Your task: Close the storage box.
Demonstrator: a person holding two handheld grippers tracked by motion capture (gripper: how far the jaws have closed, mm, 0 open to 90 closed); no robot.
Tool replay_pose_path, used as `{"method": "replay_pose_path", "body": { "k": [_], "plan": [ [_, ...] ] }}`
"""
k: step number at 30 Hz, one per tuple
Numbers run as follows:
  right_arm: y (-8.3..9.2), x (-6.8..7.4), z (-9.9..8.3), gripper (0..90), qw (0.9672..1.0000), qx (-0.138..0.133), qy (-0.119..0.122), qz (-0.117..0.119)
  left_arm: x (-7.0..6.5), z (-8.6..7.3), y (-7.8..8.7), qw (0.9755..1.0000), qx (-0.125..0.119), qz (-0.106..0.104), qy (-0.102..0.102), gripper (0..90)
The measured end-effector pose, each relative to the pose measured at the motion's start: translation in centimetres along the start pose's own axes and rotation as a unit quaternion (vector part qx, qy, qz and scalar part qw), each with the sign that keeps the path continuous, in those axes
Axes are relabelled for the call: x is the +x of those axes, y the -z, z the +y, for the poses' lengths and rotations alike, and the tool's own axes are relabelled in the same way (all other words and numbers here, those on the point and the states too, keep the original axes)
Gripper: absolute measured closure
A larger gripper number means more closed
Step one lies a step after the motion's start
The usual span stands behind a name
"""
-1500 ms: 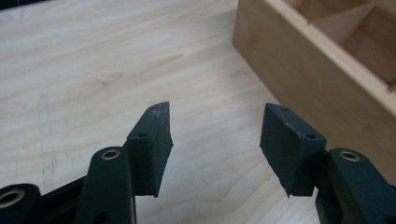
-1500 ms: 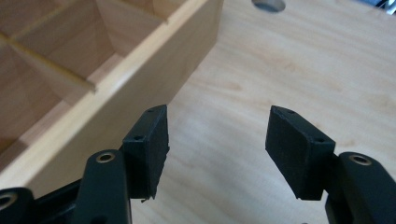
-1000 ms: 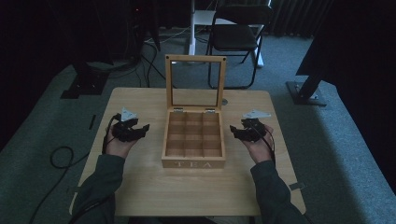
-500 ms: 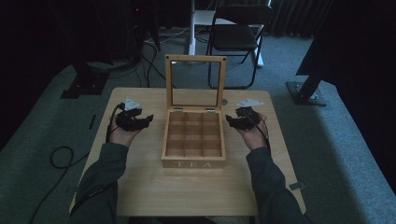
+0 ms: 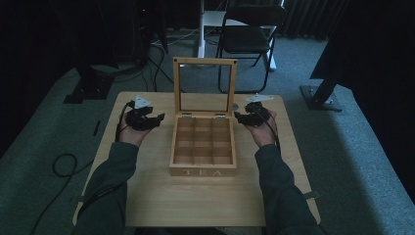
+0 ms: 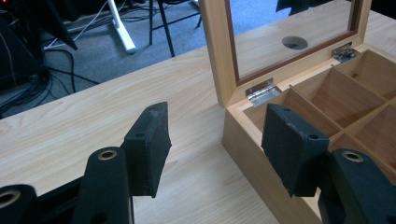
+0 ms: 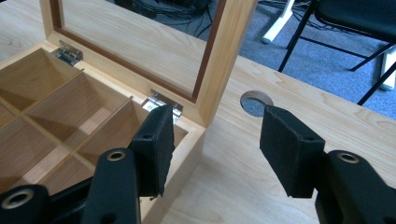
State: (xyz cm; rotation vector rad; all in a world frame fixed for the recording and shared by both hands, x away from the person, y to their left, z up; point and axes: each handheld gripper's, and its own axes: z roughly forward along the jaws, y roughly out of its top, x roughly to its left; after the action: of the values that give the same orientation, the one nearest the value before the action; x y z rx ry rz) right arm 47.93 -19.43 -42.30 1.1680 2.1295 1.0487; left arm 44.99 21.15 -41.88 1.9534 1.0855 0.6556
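Left gripper (image 5: 157,119): jaws apart, empty.
Right gripper (image 5: 238,116): same.
Risk: bumped upright lid (image 5: 205,87) may drop onto tea box (image 5: 202,146).

Table (image 5: 147,196) I was working over was a light wood top w/ a round cable hole (image 7: 256,101) near the far edge, right of center. Only thing sitting on it was a wooden tea box (image 5: 202,144), approx. mid-table, lid (image 5: 205,86) standing upright at the back, "TEA" on the front, compartments looked empty.
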Motion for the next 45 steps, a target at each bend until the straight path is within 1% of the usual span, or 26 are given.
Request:
{"method": "replay_pose_path", "body": {
  "k": [3,4,7,10,15,18,21,23,27,28,31,34,35,38,40,44,45],
  "plan": [
    [-0.3,-0.1,0.5,44.8,1.0,0.002,0.003,-0.003,-0.1,0.2,-0.4,1.0,0.002,-0.001,-0.002,41.9],
    [-0.5,-0.2,0.6,44.8,1.0,-0.001,0.002,-0.001,0.0,0.2,-0.5,1.0,0.003,-0.001,-0.004,41.9],
    [-0.9,-0.6,1.2,45.1,1.0,0.002,-0.001,-0.003,0.0,0.4,-0.9,1.0,0.004,-0.001,-0.005,42.0],
    [-1.1,-0.8,1.6,45.8,0.9999,-0.008,-0.009,0.002,0.1,0.5,-1.3,1.0,0.005,-0.001,-0.004,41.9],
    [-1.8,-0.8,2.5,45.7,1.0,0.002,0.0,-0.003,0.2,0.7,-2.1,1.0,0.009,0.0,-0.003,41.9],
    [-2.2,-1.0,3.0,45.6,1.0,0.002,-0.002,-0.003,0.3,1.0,-2.4,0.9999,0.01,0.001,-0.002,41.9],
    [-2.7,-1.2,3.5,44.8,1.0,0.003,-0.002,-0.004,0.3,1.2,-2.6,0.9999,0.01,0.004,-0.004,41.8],
    [-3.0,-1.4,3.8,42.1,1.0,0.0,-0.009,0.004,0.3,1.4,-2.7,0.9999,0.012,0.004,-0.005,41.7],
    [-3.9,-1.3,4.4,40.5,1.0,0.006,-0.001,0.002,0.3,1.5,-2.9,0.9998,0.018,0.004,-0.008,41.7],
    [-4.1,-1.4,4.6,40.3,1.0,0.005,-0.004,0.005,0.2,1.5,-3.0,0.9998,0.019,0.004,-0.006,41.7],
    [-4.9,-1.5,5.0,40.0,0.9998,0.015,-0.008,0.003,0.1,1.5,-3.1,0.9997,0.021,0.004,-0.008,41.7],
    [-5.2,-1.6,5.5,40.9,0.9997,0.005,-0.022,0.011,0.0,1.4,-3.1,0.9998,0.016,0.006,-0.009,41.7],
    [-5.3,-1.7,5.6,40.9,0.9997,0.008,-0.023,0.011,0.0,1.4,-3.1,0.9998,0.017,0.006,-0.009,41.8],
    [-5.7,-1.7,5.8,41.3,0.9997,0.011,-0.019,0.011,-0.1,1.5,-3.1,0.9998,0.017,0.006,-0.01,41.7],
    [-5.8,-1.6,6.0,41.3,0.9997,0.008,-0.019,0.015,-0.1,1.5,-3.1,0.9998,0.015,0.006,-0.01,41.7],
    [-6.0,-1.4,6.5,41.9,0.9998,0.001,-0.009,0.015,-0.1,1.7,-2.8,0.9998,0.013,0.007,-0.009,41.7],
    [-6.0,-1.4,6.5,42.1,0.9998,-0.001,-0.011,0.017,-0.1,1.8,-2.7,0.9998,0.013,0.007,-0.01,41.7]
  ]
}}
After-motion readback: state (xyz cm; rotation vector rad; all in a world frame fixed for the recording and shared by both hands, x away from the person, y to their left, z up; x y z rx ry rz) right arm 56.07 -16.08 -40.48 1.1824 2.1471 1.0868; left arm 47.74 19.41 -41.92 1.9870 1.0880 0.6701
